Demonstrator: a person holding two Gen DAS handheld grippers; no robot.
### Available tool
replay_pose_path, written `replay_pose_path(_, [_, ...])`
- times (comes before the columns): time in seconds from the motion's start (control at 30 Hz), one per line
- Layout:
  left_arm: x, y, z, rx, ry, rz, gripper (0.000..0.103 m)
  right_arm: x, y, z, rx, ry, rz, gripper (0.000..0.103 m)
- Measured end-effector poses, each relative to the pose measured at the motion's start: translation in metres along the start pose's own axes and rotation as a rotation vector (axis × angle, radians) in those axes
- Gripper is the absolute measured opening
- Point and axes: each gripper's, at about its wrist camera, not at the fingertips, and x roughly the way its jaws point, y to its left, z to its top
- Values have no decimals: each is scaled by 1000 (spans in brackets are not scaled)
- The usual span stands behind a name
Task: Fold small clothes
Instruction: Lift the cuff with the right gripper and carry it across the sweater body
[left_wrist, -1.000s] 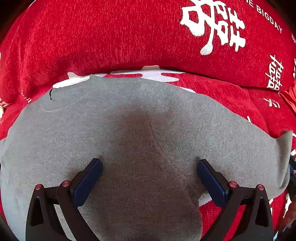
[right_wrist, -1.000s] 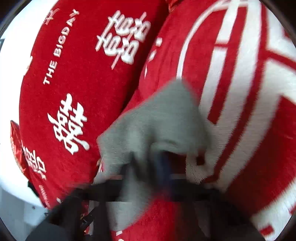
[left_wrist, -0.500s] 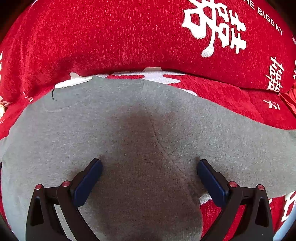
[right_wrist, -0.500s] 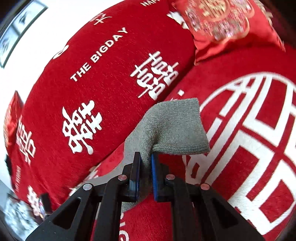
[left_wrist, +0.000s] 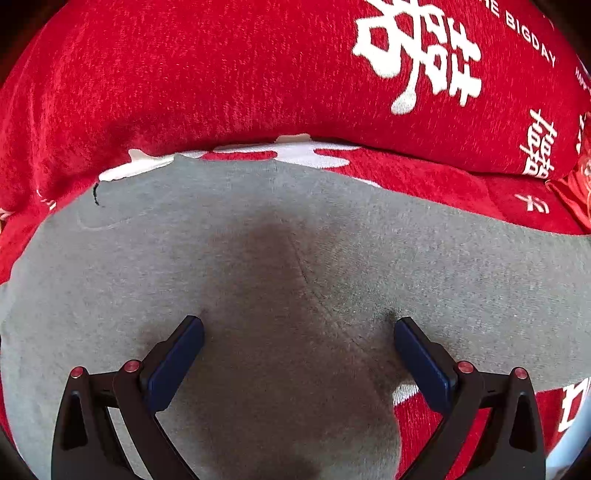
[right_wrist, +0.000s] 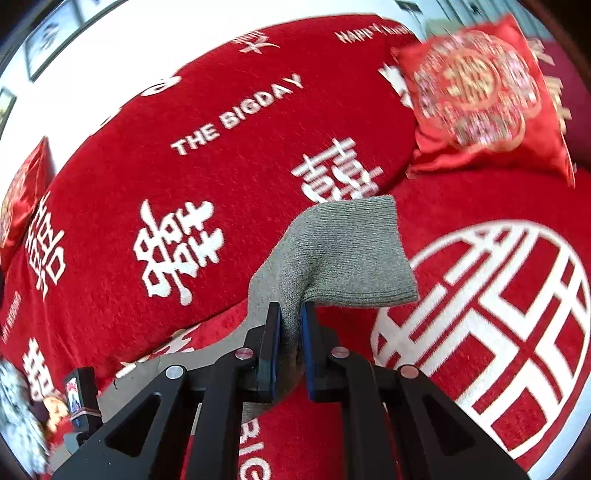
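Observation:
A grey sock (left_wrist: 295, 240) lies spread across the red sofa seat and fills most of the left wrist view. My left gripper (left_wrist: 297, 325) stands open over the sock's middle, its blue pads (left_wrist: 177, 362) wide apart and down on the fabric. The sock's right part runs off the right edge of that view. In the right wrist view my right gripper (right_wrist: 291, 308) is shut on the sock's ribbed cuff end (right_wrist: 347, 251). That end is held up above the seat and flops over to the right of the pads.
The sofa's red back cushion (right_wrist: 221, 166) with white characters and "THE BIGDAY" lettering rises right behind the sock. A round white emblem (right_wrist: 480, 314) marks the seat to the right. A red embroidered pillow (right_wrist: 480, 96) leans at the far right, another (right_wrist: 18, 199) at the left.
My right gripper has risen and rolled level with the sock's end held in it. In the left wrist view the sock's right tip has stretched out past the frame edge. The left gripper kept still.

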Motion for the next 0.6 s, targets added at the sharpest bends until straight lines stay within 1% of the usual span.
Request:
replay_pose_path(0.13, [-14,14,1,-17,-25,-27,103,-6,37,6,-99,-24,-19,11])
replay_pose_path(0.3, [-27,38,1,-32,-42,-41,103,-8,83,7,-185,-36,-44,11])
replay_pose_path(0.43, [-31,68,-3,-67,-41,-44,103,-7,125,0,-266,-29,-54,11])
replay_pose_path(0.6, [-34,111,-11,-106,-28,-26,103,-3,176,-14,-332,-22,-35,11])
